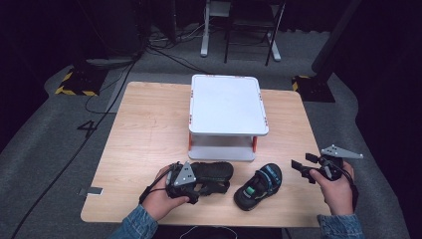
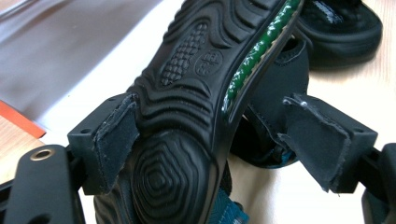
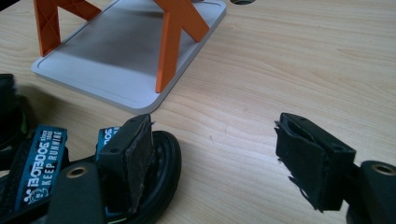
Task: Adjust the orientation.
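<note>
Two sandals wait: your left gripper [image 2: 212,140] gapes around the tipped sandal [image 1: 211,177] unpinched; right gripper [image 3: 224,154] stands open, empty, ready

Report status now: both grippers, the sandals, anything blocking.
Left gripper open, jaws straddling the tipped sandal, sole toward its camera. Right gripper open, holding nothing, beside the second sandal. White two-tier stand behind both sandals; nothing blocking.

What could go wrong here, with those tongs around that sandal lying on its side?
The left tongs straddle the tipped sandal, one pad on its ridged sole, the other apart from the straps; closing there might pinch soft straps and slip. The second sandal lies close beside it and could get knocked. The white shelf stands just behind; a hasty lift might bump it.
</note>
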The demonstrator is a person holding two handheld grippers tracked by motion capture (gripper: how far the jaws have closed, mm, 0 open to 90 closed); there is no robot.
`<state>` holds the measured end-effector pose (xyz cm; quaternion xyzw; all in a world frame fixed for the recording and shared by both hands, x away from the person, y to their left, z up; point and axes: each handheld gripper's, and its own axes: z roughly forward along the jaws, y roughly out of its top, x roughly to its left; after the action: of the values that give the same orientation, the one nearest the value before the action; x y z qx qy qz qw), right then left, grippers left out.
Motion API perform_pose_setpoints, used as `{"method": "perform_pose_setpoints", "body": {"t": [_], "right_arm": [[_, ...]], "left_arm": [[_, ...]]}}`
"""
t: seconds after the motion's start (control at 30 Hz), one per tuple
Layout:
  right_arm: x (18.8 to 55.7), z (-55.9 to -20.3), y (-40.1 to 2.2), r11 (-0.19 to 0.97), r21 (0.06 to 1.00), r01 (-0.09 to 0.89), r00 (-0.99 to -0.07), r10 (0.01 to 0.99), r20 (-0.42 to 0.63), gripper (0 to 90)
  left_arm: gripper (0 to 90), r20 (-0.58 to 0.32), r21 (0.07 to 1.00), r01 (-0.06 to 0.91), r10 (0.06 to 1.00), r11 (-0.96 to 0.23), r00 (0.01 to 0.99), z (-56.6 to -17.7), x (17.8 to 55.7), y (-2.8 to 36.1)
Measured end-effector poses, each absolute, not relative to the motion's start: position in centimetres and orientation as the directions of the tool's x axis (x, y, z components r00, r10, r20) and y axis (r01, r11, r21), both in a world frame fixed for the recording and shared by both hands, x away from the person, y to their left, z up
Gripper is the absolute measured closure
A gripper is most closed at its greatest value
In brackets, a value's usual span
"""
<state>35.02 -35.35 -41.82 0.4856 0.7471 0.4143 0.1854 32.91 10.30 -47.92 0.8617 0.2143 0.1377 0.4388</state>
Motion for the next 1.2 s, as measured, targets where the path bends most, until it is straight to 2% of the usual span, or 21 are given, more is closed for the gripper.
{"method": "perform_pose_setpoints", "body": {"t": [0.07,0.1,0.13,0.2,0.23,0.33,0.43,0.5,0.53,0.6,0.8,0.9,1.0,1.2], "right_arm": [[34.8,-41.9,-35.6,0.179,0.798,0.575,-0.452,0.883,0.128,28.4],[34.6,-41.9,-35.8,0.176,0.799,0.575,-0.449,0.885,0.127,28.6],[34.5,-41.9,-35.9,0.174,0.797,0.578,-0.446,0.886,0.130,28.6],[34.4,-42.0,-35.9,0.170,0.797,0.579,-0.443,0.887,0.133,28.7],[34.2,-41.9,-36.1,0.164,0.796,0.582,-0.437,0.889,0.136,28.7],[34.0,-41.9,-36.3,0.165,0.796,0.582,-0.436,0.890,0.134,28.8],[33.9,-42.0,-36.4,0.162,0.796,0.583,-0.430,0.893,0.133,28.8],[33.9,-42.0,-36.4,0.163,0.796,0.582,-0.430,0.893,0.132,28.8],[33.9,-42.0,-36.4,0.163,0.796,0.583,-0.431,0.893,0.133,28.9],[34.0,-42.0,-36.4,0.165,0.794,0.585,-0.434,0.890,0.135,28.9],[35.0,-42.1,-35.4,0.183,0.787,0.590,-0.454,0.881,0.135,28.8],[35.8,-42.1,-34.3,0.207,0.782,0.588,-0.483,0.865,0.135,28.8],[36.3,-42.1,-33.5,0.225,0.779,0.586,-0.507,0.851,0.136,28.8],[36.6,-42.3,-33.1,0.238,0.773,0.588,-0.520,0.843,0.137,28.8]], "left_arm": [[20.8,0.021,0.825,0.268,0.500,-0.498,0.866,-48.1,33.5,10.4],[35.8,0.067,0.823,0.241,0.511,-0.513,0.857,-48.2,33.9,10.7],[43.1,0.089,0.819,0.232,0.516,-0.524,0.852,-48.3,34.0,10.7],[49.0,0.117,0.811,0.220,0.519,-0.541,0.847,-48.3,34.0,10.5],[49.9,0.139,0.800,0.219,0.527,-0.559,0.838,-48.1,34.0,10.3],[53.4,0.125,0.789,0.241,0.533,-0.564,0.837,-47.6,34.0,10.2],[57.6,0.049,0.788,0.296,0.535,-0.540,0.843,-46.5,34.1,10.9],[60.5,0.032,0.784,0.310,0.534,-0.538,0.845,-46.2,34.1,11.1],[60.5,-0.016,0.781,0.341,0.529,-0.523,0.849,-45.6,34.0,11.7],[61.5,-0.053,0.779,0.352,0.504,-0.519,0.862,-45.0,33.7,12.3],[61.4,-0.077,0.739,0.318,0.395,-0.594,0.915,-43.3,31.4,13.5],[61.2,-0.127,0.718,0.326,0.345,-0.616,0.930,-44.1,30.9,13.6],[60.0,-0.160,0.722,0.340,0.333,-0.603,0.929,-45.3,30.8,13.5],[59.1,-0.157,0.741,0.347,0.354,-0.575,0.922,-45.4,31.1,13.6]]}}
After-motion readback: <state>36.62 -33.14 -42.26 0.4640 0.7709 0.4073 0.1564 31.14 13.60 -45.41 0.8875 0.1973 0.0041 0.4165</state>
